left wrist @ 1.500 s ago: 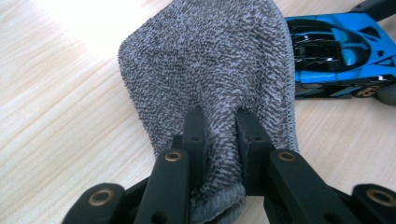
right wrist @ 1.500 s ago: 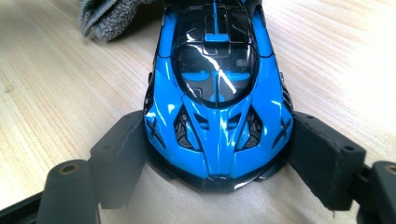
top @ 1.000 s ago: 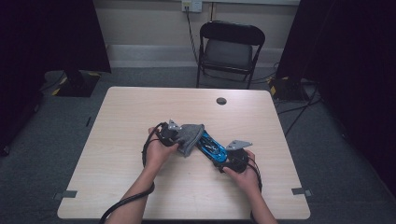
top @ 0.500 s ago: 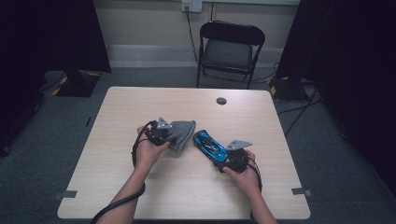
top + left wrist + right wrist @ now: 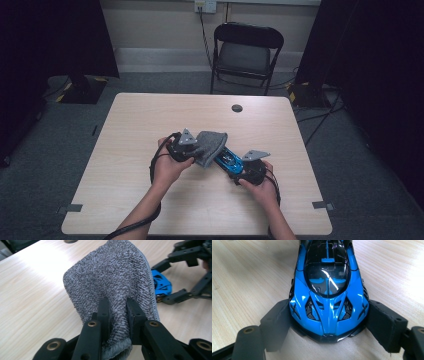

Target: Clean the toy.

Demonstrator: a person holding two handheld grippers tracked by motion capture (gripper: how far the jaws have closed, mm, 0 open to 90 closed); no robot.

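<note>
The toy car [image 5: 227, 161] is sitting on the worktop [image 5: 125, 130], near the middle, and you are gripping its front end with the right gripper [image 5: 328, 322], whose fingers [image 5: 384, 325] are pressing on both sides of the blue body. With the left gripper [image 5: 117, 312] you are pinching a grey cloth [image 5: 112, 282]; its fingers [image 5: 103, 312] are nearly together on the fabric. You are holding the cloth just above the far end of the car, partly covering it. A small dark disc [image 5: 237, 108] is lying well beyond the car, toward the far edge.
</note>
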